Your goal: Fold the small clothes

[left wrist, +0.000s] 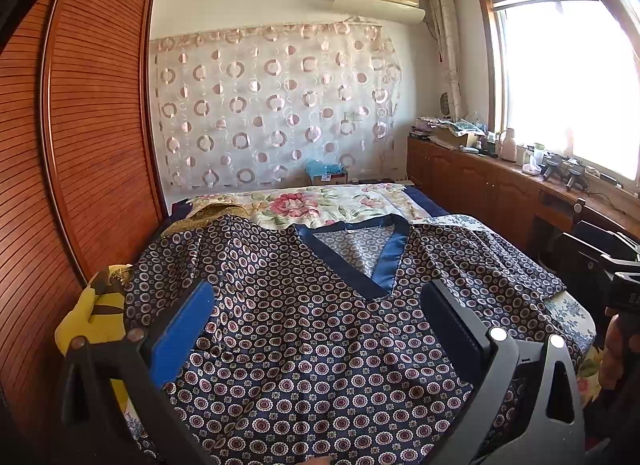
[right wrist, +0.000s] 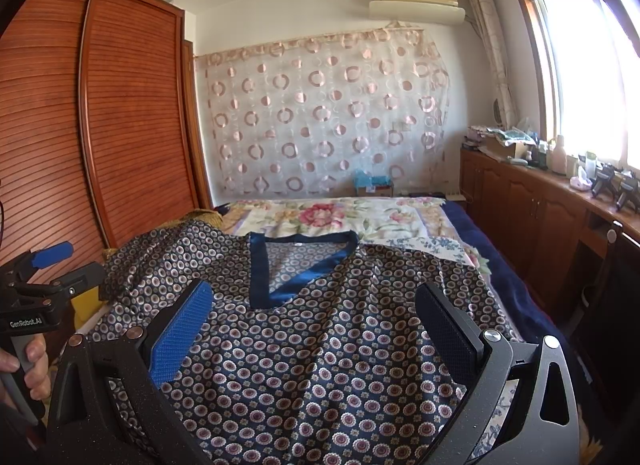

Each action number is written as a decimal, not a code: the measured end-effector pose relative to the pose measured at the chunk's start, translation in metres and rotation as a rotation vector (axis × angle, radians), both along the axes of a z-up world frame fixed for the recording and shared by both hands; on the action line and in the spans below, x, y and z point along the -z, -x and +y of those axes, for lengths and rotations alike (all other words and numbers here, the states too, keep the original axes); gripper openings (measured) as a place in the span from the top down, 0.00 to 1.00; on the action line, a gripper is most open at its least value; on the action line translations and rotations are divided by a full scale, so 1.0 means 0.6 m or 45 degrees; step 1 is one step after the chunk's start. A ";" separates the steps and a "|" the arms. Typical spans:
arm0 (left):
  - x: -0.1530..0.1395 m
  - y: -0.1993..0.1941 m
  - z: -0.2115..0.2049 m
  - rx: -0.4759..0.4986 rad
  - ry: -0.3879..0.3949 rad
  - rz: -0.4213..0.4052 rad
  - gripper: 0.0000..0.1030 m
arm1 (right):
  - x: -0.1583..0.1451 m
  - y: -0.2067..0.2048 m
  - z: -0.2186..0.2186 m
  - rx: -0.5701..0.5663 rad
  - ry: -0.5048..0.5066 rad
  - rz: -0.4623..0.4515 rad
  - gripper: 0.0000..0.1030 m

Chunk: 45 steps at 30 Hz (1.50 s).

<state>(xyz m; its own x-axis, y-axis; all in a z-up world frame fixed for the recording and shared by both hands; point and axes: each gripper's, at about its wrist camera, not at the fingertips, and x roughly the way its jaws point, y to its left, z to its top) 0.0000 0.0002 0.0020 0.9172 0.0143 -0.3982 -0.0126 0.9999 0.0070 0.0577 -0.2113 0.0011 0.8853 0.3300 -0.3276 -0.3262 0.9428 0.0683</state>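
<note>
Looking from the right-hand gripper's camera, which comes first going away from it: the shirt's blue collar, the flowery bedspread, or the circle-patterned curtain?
1. Blue collar of the shirt, just beyond the right gripper.
2. Flowery bedspread, behind the shirt.
3. Circle curtain, on the far wall.

"GenRobot.AI" is printed on the left gripper (right wrist: 52,261).

A bed (right wrist: 476,225) with a dark blue cover fills the lower middle of both views. On it, toward the centre of the frame, lies a floral quilt (right wrist: 328,217), and nearer the bottom a navy patterned top (right wrist: 320,365) is spread flat, its blue V-neck (right wrist: 296,265) open. A yellow cushion (left wrist: 92,313) sits at lower left, beside the top's sleeve.
</note>
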 end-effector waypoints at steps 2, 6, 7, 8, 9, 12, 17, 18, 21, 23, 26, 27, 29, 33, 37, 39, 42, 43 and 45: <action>0.000 0.000 0.000 0.000 0.001 0.000 0.00 | 0.000 0.000 0.000 -0.001 -0.001 0.002 0.00; 0.000 0.000 0.001 -0.001 0.001 -0.002 0.00 | -0.002 0.002 0.003 -0.002 0.001 0.002 0.00; 0.000 -0.001 0.001 0.000 0.001 -0.002 0.00 | -0.001 0.002 0.001 -0.001 -0.001 0.001 0.00; 0.000 0.000 0.000 0.000 0.000 -0.002 0.00 | -0.001 0.002 0.002 -0.001 -0.001 0.000 0.00; 0.000 0.000 0.000 0.000 0.000 -0.002 0.00 | -0.001 0.001 0.001 -0.002 -0.002 0.001 0.00; 0.000 0.000 0.002 0.000 0.000 -0.004 0.00 | -0.001 0.002 0.001 -0.002 -0.002 0.001 0.00; -0.003 0.003 0.002 0.000 0.001 -0.011 0.00 | -0.003 0.004 0.003 -0.003 0.000 -0.001 0.00; -0.003 0.004 0.001 -0.001 0.000 -0.012 0.00 | -0.004 0.004 0.004 -0.004 -0.001 -0.002 0.00; -0.003 0.004 0.001 0.000 0.000 -0.012 0.00 | -0.004 0.004 0.004 -0.006 0.000 -0.004 0.00; -0.003 0.004 0.001 0.000 -0.001 -0.012 0.00 | -0.005 0.005 0.004 -0.006 0.001 -0.003 0.00; -0.003 0.004 0.001 0.000 0.000 -0.012 0.00 | -0.005 0.005 0.004 -0.006 0.000 -0.004 0.00; -0.003 0.004 0.001 0.000 0.000 -0.012 0.00 | -0.004 0.005 0.004 -0.006 0.000 -0.004 0.00; -0.003 0.004 0.000 -0.001 -0.001 -0.012 0.00 | -0.005 0.006 0.005 -0.005 0.001 -0.005 0.00; -0.004 0.004 0.000 -0.001 -0.001 -0.013 0.00 | -0.004 0.005 0.004 -0.005 0.000 -0.006 0.00; -0.005 0.005 -0.001 0.000 -0.002 -0.013 0.00 | -0.007 0.006 0.007 -0.004 0.000 -0.008 0.00; -0.004 0.006 -0.001 0.001 -0.001 -0.014 0.00 | -0.007 0.006 0.007 -0.005 -0.001 -0.007 0.00; -0.006 0.007 -0.001 0.002 -0.001 -0.015 0.00 | -0.006 0.007 0.007 -0.006 0.000 -0.009 0.00; -0.007 0.007 -0.001 0.002 -0.001 -0.016 0.00 | -0.006 0.007 0.007 -0.005 -0.001 -0.009 0.00; -0.008 0.008 -0.002 0.003 -0.001 -0.016 0.00 | -0.007 0.007 0.008 -0.006 -0.001 -0.009 0.00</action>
<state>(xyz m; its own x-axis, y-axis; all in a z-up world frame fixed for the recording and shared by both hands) -0.0047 -0.0009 0.0065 0.9223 0.0125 -0.3863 -0.0103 0.9999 0.0078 0.0536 -0.2066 0.0053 0.8860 0.3344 -0.3212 -0.3310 0.9413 0.0668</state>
